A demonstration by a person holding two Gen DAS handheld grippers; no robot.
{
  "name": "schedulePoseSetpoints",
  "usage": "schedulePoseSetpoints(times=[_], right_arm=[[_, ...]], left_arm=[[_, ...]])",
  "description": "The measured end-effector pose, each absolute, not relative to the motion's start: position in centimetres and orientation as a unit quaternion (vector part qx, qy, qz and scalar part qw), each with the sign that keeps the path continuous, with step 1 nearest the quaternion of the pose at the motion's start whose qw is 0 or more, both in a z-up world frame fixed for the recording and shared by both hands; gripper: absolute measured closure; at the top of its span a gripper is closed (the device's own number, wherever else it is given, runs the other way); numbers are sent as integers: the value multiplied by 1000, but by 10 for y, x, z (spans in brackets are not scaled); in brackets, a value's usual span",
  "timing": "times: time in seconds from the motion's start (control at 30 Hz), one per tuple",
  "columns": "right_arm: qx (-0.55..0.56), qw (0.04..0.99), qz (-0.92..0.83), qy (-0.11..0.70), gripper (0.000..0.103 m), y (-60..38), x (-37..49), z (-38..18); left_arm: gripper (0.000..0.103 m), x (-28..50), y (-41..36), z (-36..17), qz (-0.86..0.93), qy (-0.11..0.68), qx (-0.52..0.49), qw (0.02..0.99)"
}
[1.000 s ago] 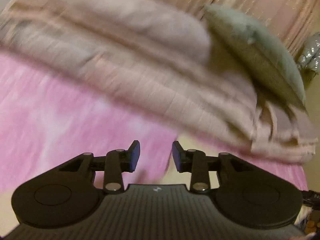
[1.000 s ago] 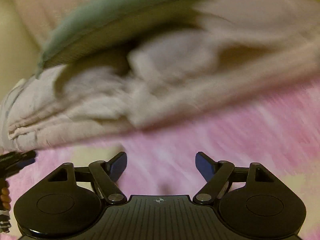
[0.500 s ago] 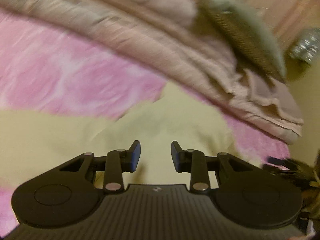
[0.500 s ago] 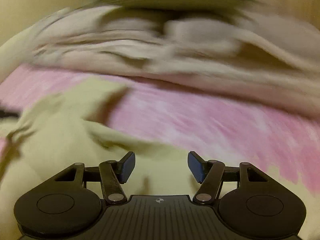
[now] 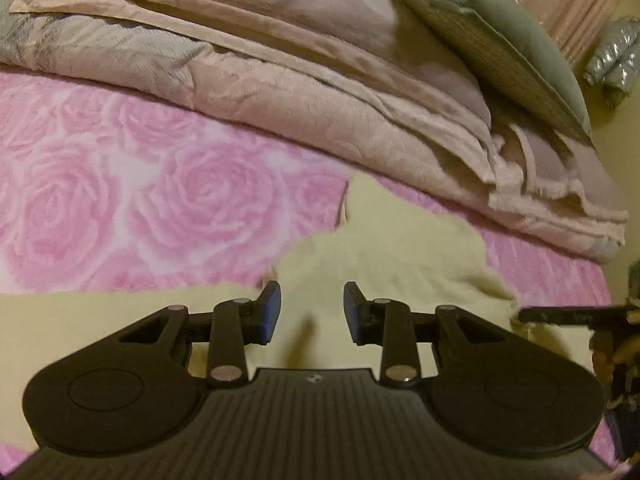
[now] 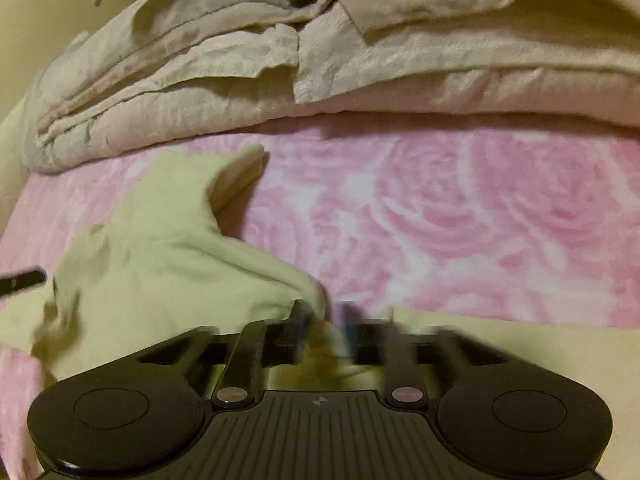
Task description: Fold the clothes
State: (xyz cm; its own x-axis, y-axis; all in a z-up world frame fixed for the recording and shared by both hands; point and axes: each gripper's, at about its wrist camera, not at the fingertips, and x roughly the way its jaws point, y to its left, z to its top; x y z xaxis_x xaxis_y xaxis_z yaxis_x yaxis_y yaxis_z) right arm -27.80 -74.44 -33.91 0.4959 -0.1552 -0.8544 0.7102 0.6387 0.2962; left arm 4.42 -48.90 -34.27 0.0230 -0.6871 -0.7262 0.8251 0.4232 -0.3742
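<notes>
- Two risks are seen: the right tongs (image 6: 324, 330) are closing over a ridge of the pale yellow garment (image 6: 168, 264), so several layers may be caught.
- The left tongs (image 5: 312, 310) are held spread and empty above the garment spread on the bed (image 5: 120, 200); uneven lifting may skew the fold.

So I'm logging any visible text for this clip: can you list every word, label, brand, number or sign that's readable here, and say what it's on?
No readable words or numbers in either view.
Small pale emblem on the left gripper body: a mark, no letters.
The same emblem on the right gripper body: too small to read.
Yellow garment, pink rose bedsheet, folded beige quilt and pillow: no print or tag visible.
</notes>
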Motion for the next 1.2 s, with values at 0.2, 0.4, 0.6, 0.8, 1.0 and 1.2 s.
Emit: schedulePoseSetpoints(times=[0.2, 0.4, 0.6, 0.8, 1.0, 1.2], right_arm=[[433, 804, -237, 332, 38, -776, -256, -317], [539, 743, -212, 334, 43, -796, -190, -371], [415, 829, -186, 324, 97, -788, -167, -357], [322, 857, -212, 341, 90, -783, -158, -372], [307, 842, -332, 295, 26, -778, -186, -351], [361, 800, -396, 269, 48, -758, -313, -312]], left_arm=[[60, 75, -559, -349, -550, 491, 42, 674], [67, 85, -627, -398, -536, 562, 68, 627], [99, 72, -616, -383, -640, 431, 42, 634], [91, 63, -636, -417, -609, 429, 107, 659], [70, 58, -612, -378, -570, 369, 78, 730], [90, 52, -530, -351, -565, 407, 51, 716]])
